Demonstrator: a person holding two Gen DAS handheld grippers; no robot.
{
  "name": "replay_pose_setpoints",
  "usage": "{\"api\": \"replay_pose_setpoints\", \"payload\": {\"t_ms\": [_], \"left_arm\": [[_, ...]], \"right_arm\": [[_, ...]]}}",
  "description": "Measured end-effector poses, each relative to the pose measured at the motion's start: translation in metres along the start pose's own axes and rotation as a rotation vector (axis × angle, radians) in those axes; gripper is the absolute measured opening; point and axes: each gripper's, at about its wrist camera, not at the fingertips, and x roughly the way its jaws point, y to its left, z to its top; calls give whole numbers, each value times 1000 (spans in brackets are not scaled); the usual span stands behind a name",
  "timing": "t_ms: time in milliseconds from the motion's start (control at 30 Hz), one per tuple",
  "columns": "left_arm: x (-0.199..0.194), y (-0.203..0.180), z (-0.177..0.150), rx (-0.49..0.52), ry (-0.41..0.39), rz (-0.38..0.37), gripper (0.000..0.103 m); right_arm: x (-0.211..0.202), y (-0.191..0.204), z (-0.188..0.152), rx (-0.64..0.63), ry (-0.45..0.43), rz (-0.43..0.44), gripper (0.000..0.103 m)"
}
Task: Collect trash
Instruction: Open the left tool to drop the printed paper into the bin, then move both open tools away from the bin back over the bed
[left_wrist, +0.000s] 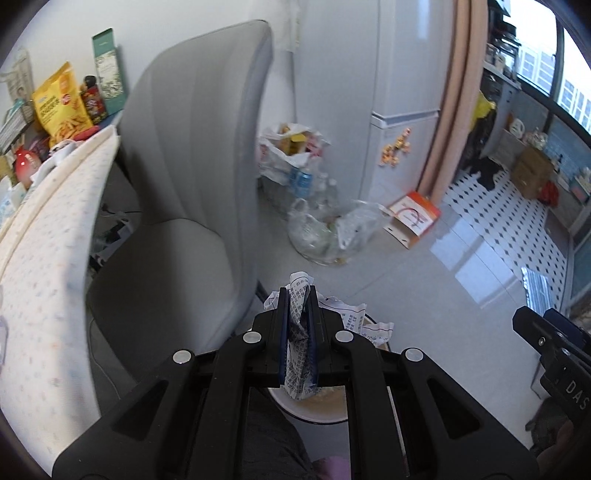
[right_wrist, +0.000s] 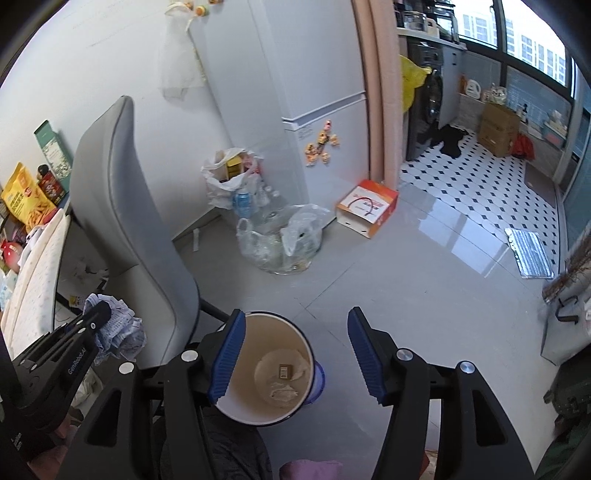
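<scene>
Crumpled printed paper (left_wrist: 297, 332) is clamped between the nearly closed blue pads of the left gripper (left_wrist: 298, 295), held above the rim of the trash bin (right_wrist: 236, 408). The bin stands on the grey floor (right_wrist: 406, 295) beside the grey chair (right_wrist: 122, 206); scraps are seen at its bottom. The right gripper (right_wrist: 297, 317) is positioned over the bin mouth with its jaws spread wide and nothing between them. A clear plastic bag (right_wrist: 280, 240) lies farther back, near the refrigerator (right_wrist: 288, 74).

The bin (right_wrist: 273, 373) sits on the floor under the right gripper (right_wrist: 295, 354), the chair (right_wrist: 122, 206) to its left, the clear bag (right_wrist: 280, 240) beyond it.
</scene>
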Motion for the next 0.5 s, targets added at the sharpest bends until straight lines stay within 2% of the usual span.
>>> {"api": "replay_pose_setpoints", "payload": {"t_ms": [100, 133, 200, 233, 267, 300, 367, 500], "left_arm": [[6, -7, 1, 2, 24, -40, 12], [7, -8, 1, 1, 30, -50, 17], [9, -8, 0, 0, 37, -63, 34], [8, -7, 0, -3, 32, -61, 48], [6, -6, 0, -5, 24, -57, 56], [3, -4, 1, -7, 13, -45, 60], [-2, -1, 3, -15, -4, -26, 76], [-15, 8, 6, -23, -38, 2, 89]], "right_arm": [[2, -7, -1, 10, 8, -5, 63], [2, -9, -1, 14, 6, -3, 65], [2, -11, -1, 16, 3, -12, 69], [2, -12, -1, 18, 1, -15, 74], [0, -13, -1, 22, -6, -18, 76], [-1, -13, -1, 25, -14, -20, 77], [-3, -13, -1, 26, -16, -13, 77], [-9, -6, 1, 11, -33, -6, 89]]}}
